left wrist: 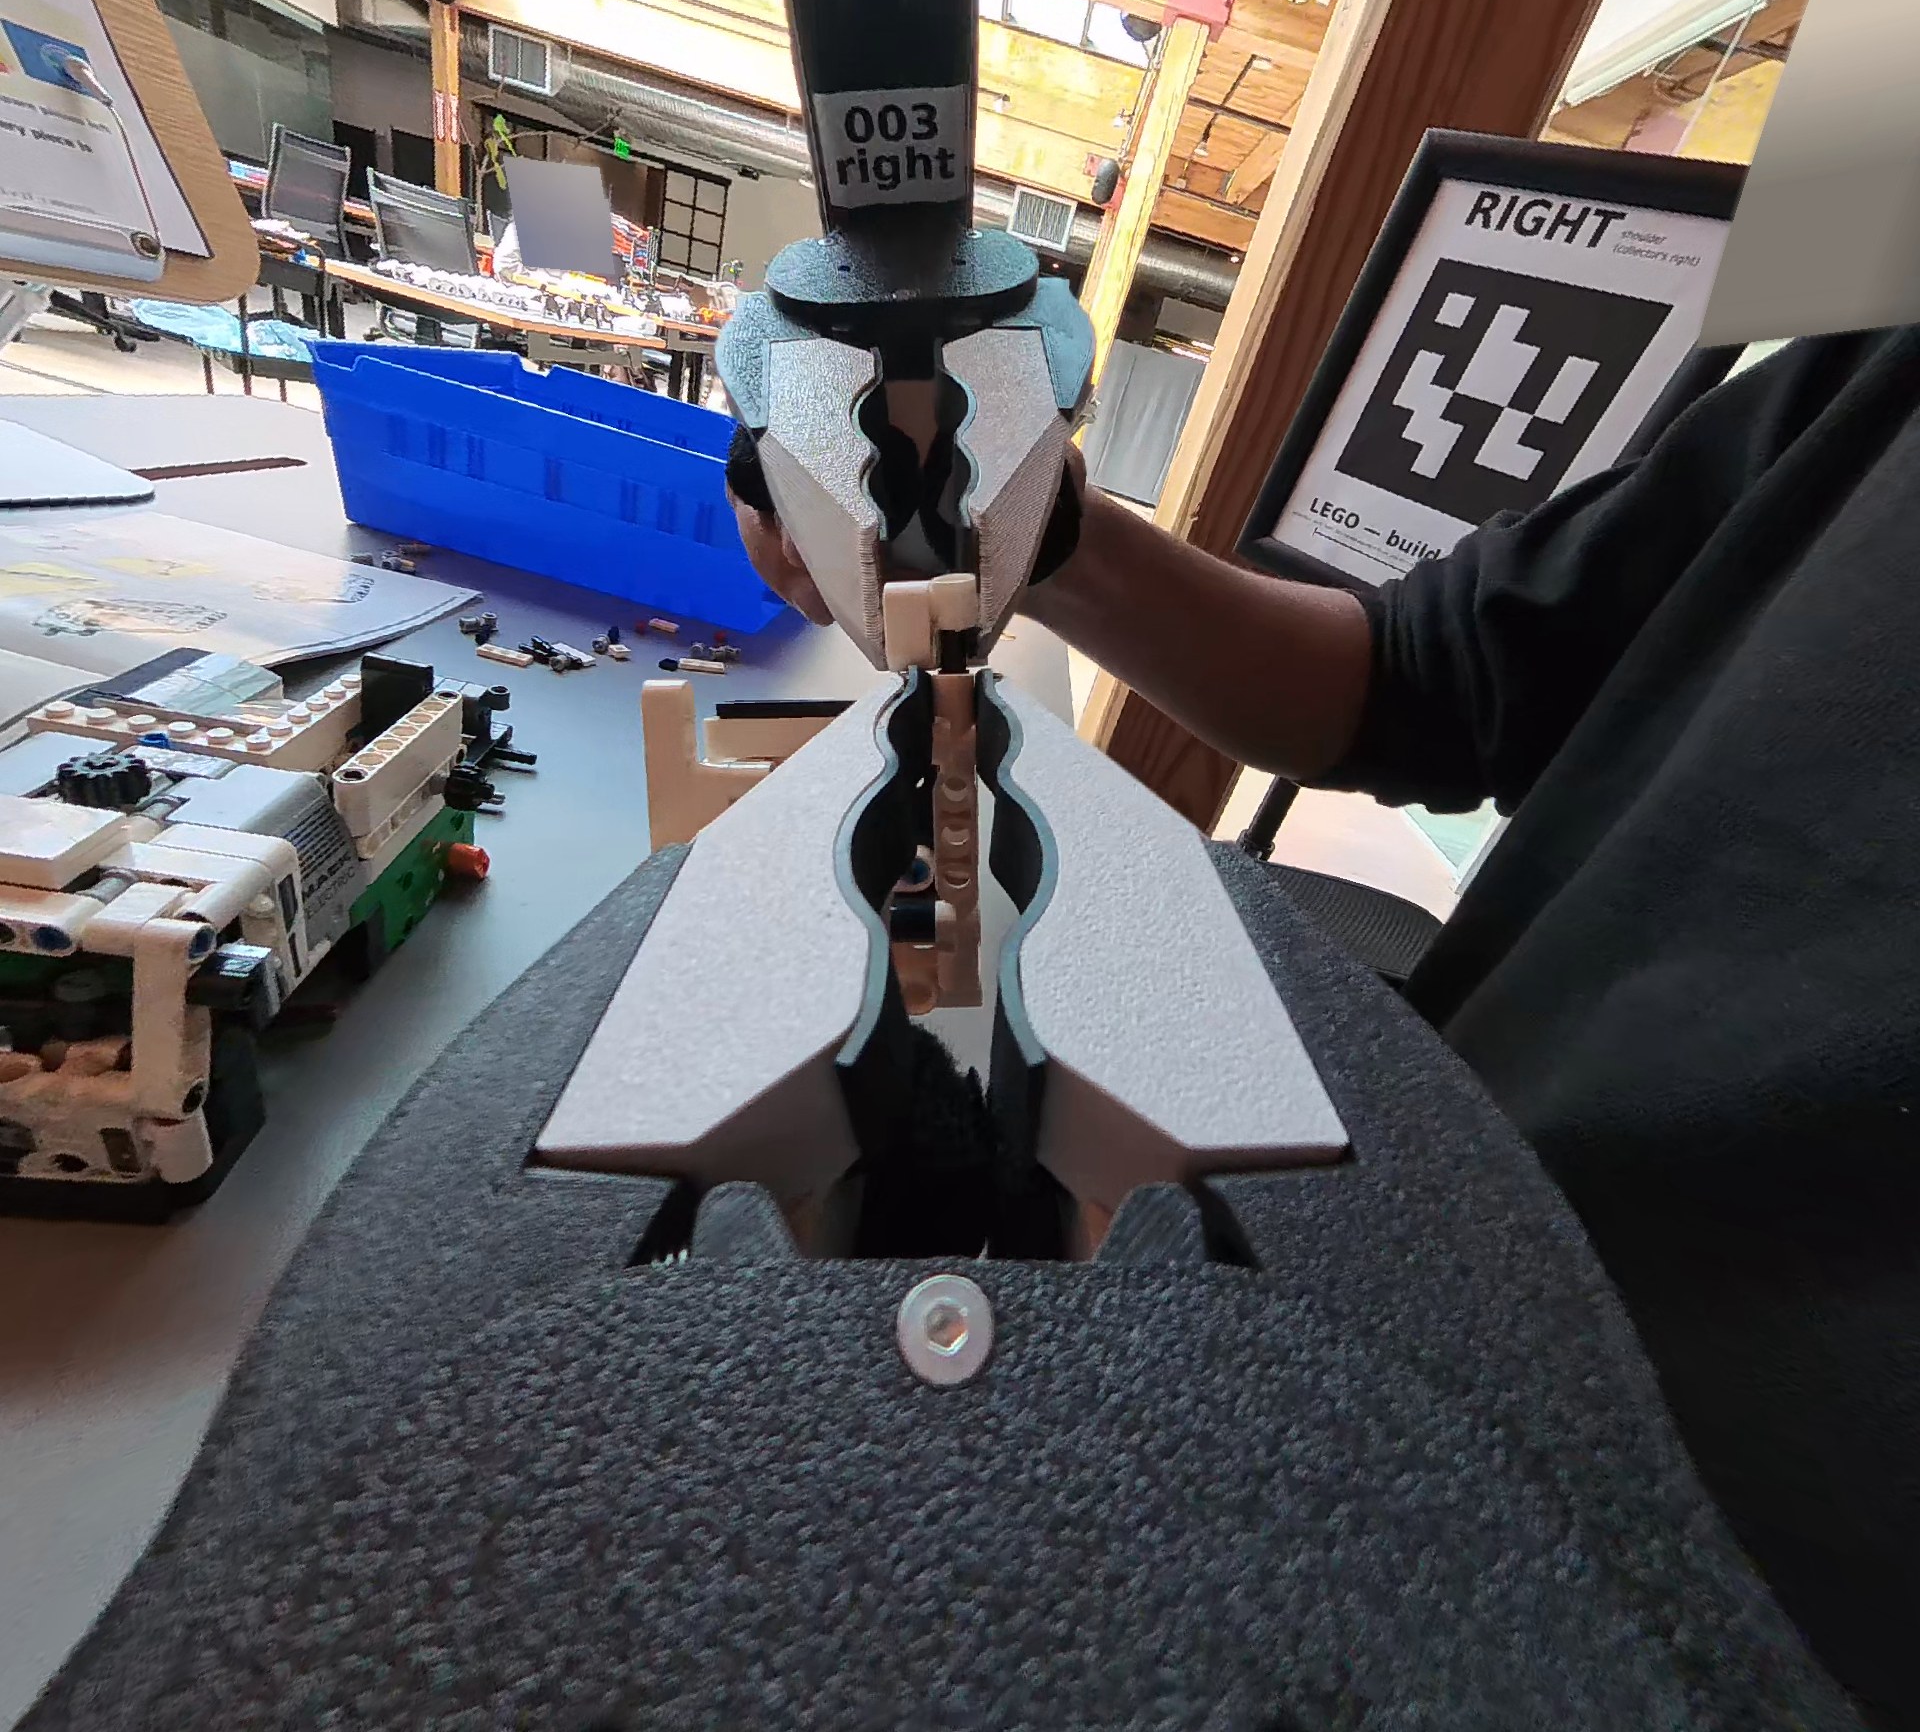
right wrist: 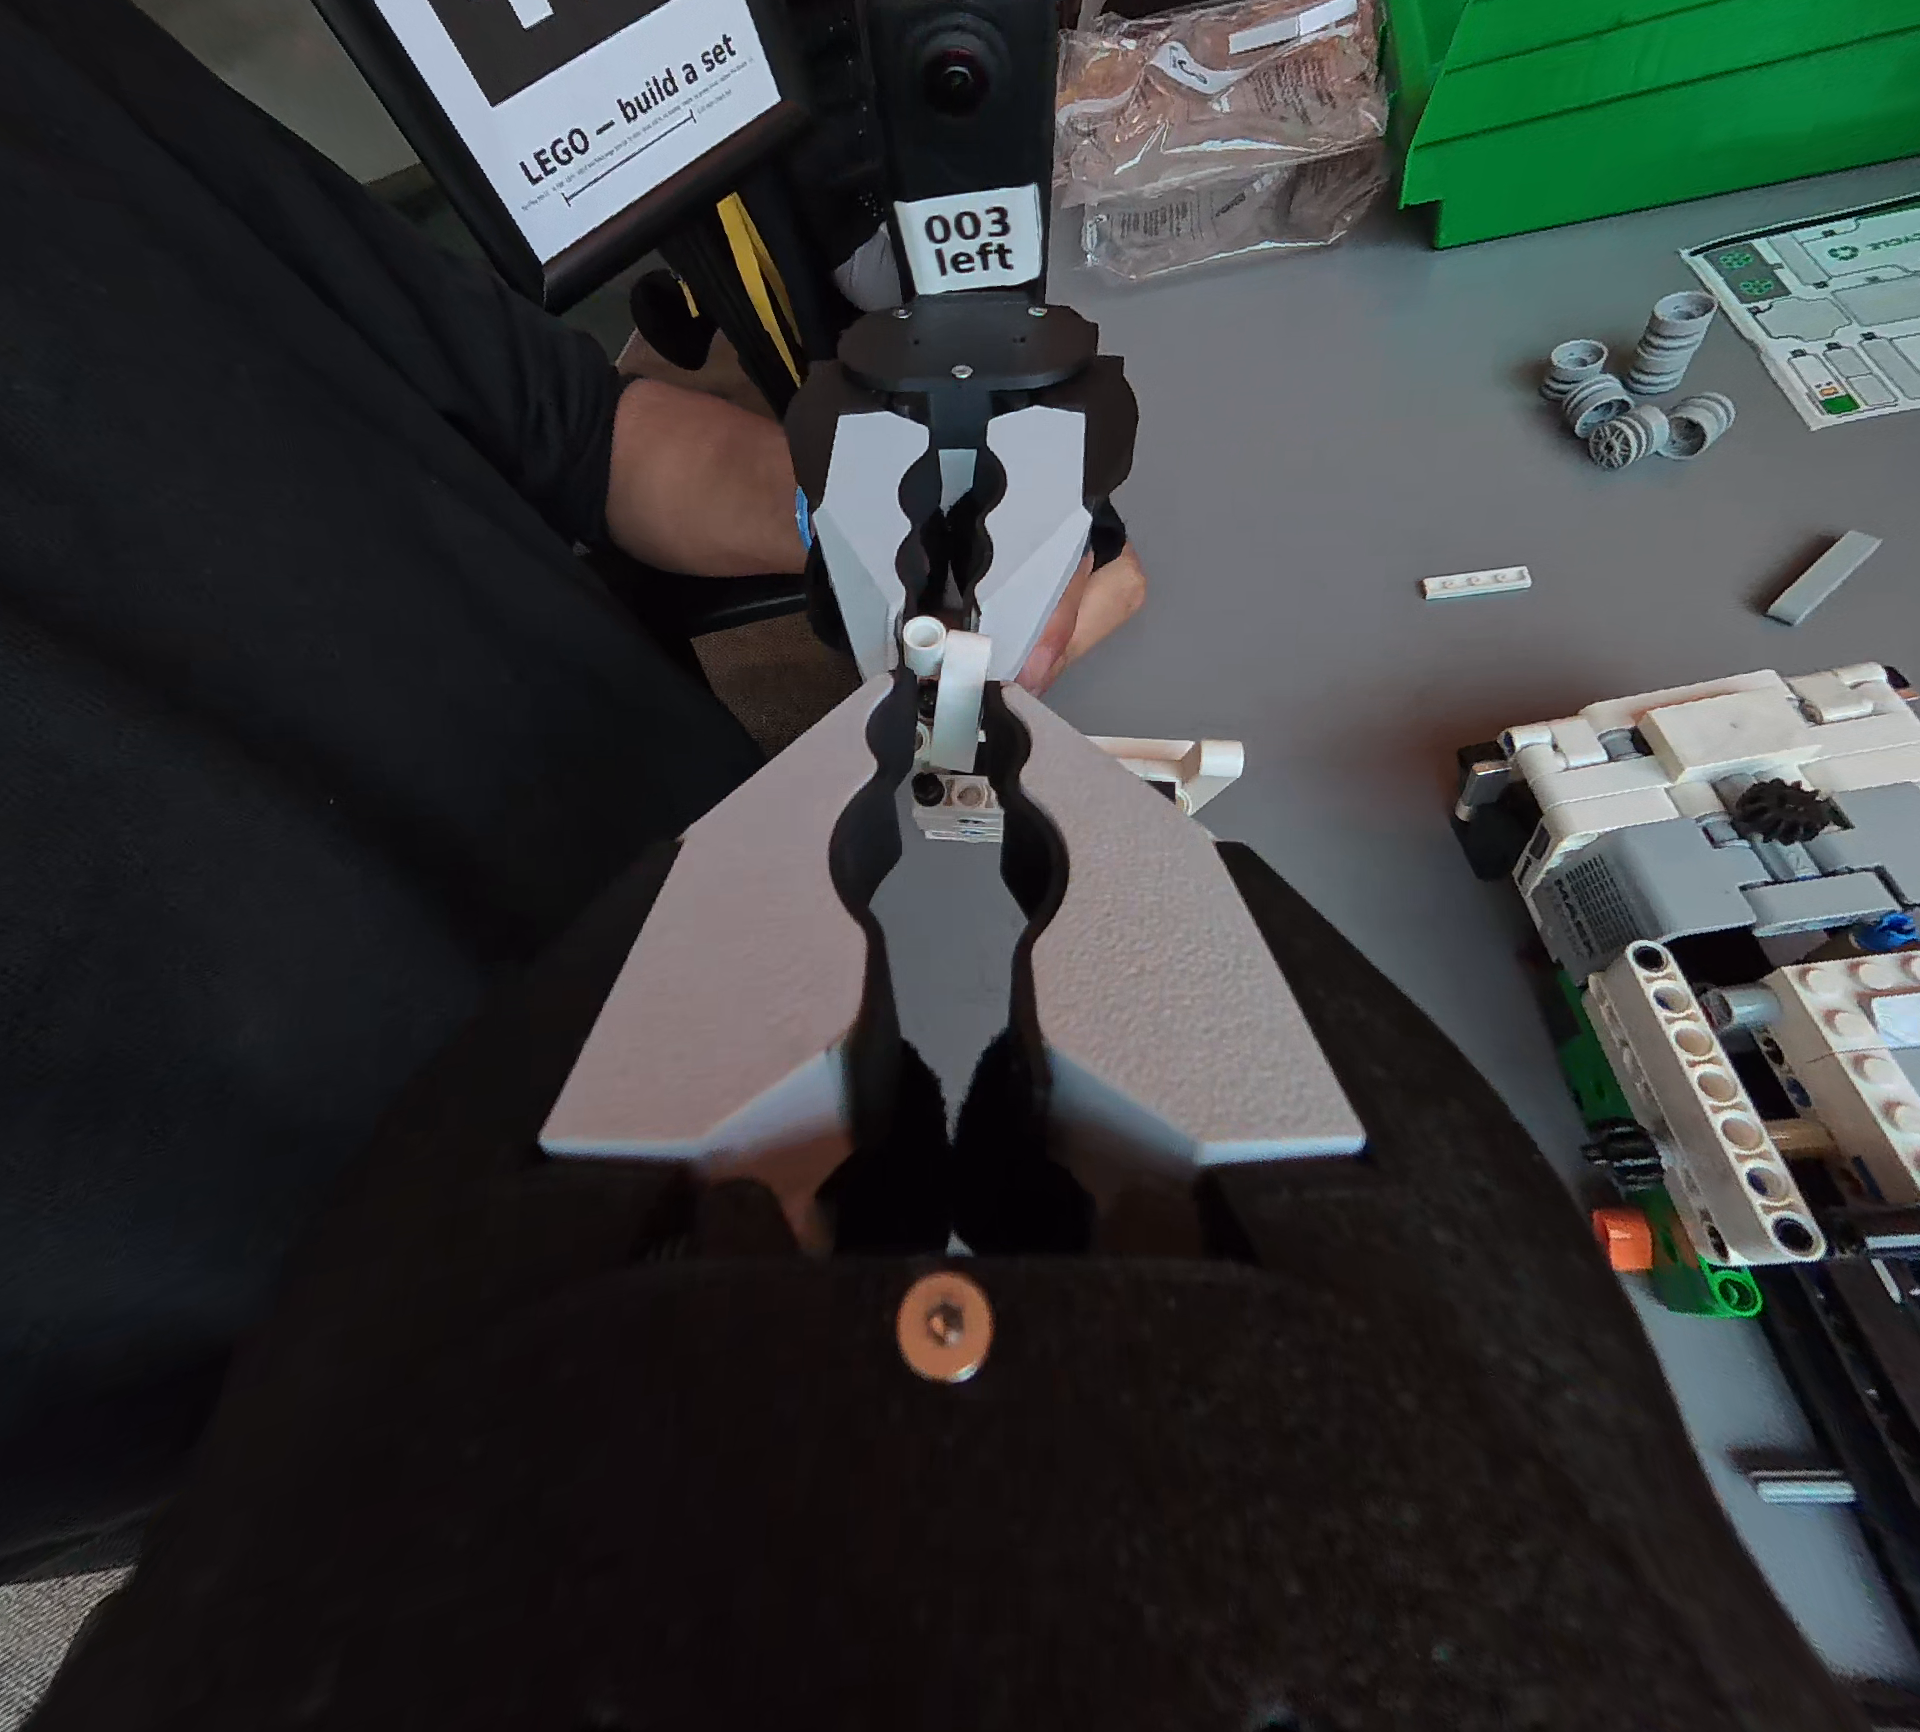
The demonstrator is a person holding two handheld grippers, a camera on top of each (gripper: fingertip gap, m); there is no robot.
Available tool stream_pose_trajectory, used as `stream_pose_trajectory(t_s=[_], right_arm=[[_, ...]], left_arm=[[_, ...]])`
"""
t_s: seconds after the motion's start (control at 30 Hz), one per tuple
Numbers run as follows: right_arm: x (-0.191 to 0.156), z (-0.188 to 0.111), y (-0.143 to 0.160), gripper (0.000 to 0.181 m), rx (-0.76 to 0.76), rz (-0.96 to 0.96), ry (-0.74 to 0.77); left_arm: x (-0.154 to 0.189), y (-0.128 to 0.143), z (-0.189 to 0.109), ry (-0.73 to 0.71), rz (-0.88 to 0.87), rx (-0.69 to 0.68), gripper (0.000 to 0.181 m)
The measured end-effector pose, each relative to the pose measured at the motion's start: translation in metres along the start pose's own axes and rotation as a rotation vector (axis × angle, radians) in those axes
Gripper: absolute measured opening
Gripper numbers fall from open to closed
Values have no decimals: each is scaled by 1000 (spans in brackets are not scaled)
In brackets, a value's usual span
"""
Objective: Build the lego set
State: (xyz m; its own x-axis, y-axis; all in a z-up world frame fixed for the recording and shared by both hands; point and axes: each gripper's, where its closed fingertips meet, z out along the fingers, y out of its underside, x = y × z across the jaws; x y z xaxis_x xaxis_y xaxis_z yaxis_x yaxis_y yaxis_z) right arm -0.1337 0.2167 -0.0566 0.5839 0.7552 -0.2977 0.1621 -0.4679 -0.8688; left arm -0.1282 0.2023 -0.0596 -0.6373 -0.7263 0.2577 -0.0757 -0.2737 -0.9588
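My left gripper (left wrist: 940, 685) is shut on a white beam with holes (left wrist: 956, 835), which lies lengthwise between its fingers. My right gripper (left wrist: 933, 643) faces it tip to tip and is shut on a small white connector piece (left wrist: 928, 614). The connector touches the beam's far end by a black pin. In the right wrist view, my right gripper (right wrist: 951, 695) holds the white connector (right wrist: 958, 700) against the tips of the left gripper (right wrist: 935, 635). Both are held above the grey table's near edge. The partly built white, grey and green truck (left wrist: 208, 851) stands on the table; it also shows in the right wrist view (right wrist: 1714, 955).
A blue bin (left wrist: 540, 477), an open instruction booklet (left wrist: 208, 581) and loose small parts (left wrist: 582, 643) lie behind the truck. A white frame piece (right wrist: 1195, 768), grey wheels (right wrist: 1631, 394), plastic bags (right wrist: 1216, 124), green bins (right wrist: 1662, 20) and a sticker sheet (right wrist: 1829, 311) sit on the table. A framed marker sign (left wrist: 1496, 373) stands beside the person's sleeve (left wrist: 1558, 664). Only a small space, under 4 cm, lies between the two pairs of fingers.
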Motion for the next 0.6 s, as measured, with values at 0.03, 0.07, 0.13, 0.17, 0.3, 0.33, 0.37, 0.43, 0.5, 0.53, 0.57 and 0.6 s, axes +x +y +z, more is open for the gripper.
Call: stream_pose_trajectory(t_s=[0.03,0.07,0.13,0.17,0.3,0.33,0.37,0.43,0.5,0.53,0.57,0.6], right_arm=[[0,0,0,12,5,-2,1],[0,0,0,12,14,-3,4],[2,0,-2,11,43,-7,13],[1,0,-2,11,60,-4,9],[0,1,-4,11,152,60,-31],[0,0,-3,11,174,79,-42],[1,-2,-3,11,194,92,-47],[3,-6,-3,7,235,104,-41],[4,-9,-1,7,250,111,-28],[7,-9,2,7,235,107,-3],[8,-7,5,7,216,96,18],[9,-5,7,7,204,90,35]], left_arm=[[0,0,0,3,-3,1,7],[0,0,0,4,-8,3,7],[-1,0,-1,8,-24,8,7],[-1,-1,-1,12,-33,12,7],[0,-2,-2,24,-64,21,6],[0,-2,-3,24,-69,22,6],[0,-1,-3,23,-69,23,6],[-2,0,-5,18,-71,16,6],[-3,1,-6,12,-70,9,6],[-4,2,-6,10,-72,8,6],[-5,2,-6,8,-72,3,6],[-6,3,-6,0,-70,1,6]])
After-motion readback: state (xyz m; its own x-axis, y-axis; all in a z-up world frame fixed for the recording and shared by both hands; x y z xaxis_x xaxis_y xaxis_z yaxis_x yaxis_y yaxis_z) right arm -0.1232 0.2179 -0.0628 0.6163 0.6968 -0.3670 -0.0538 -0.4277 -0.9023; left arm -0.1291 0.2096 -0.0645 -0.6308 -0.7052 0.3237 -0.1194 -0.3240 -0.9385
